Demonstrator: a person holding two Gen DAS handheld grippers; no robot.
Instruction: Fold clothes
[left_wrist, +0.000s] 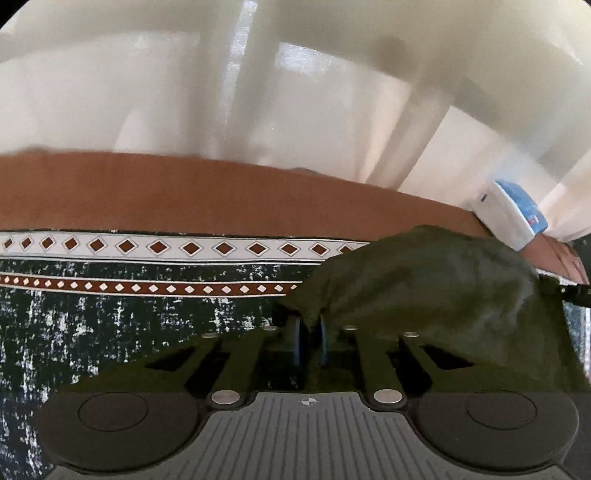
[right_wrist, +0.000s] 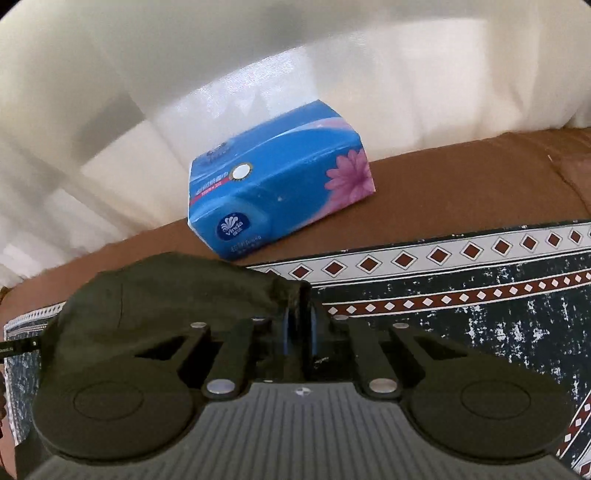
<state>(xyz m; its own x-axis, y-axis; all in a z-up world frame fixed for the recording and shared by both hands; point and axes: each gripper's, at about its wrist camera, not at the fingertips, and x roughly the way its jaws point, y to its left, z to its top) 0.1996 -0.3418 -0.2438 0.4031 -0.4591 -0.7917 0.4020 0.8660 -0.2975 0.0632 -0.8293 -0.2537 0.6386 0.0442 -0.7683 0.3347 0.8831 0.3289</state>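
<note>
Both grippers angled downward, left gripper and right gripper fingers nearly closed.

Black hand-held gripper w/ blue pads, silver screws.

Olive garment, blue tissue pack, diamond-bordered cloth.

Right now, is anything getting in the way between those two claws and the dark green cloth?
Nothing visible does. The left gripper and right gripper each already pinch an edge of the dark green garment. The blue tissue pack sits behind it, apart.
</note>
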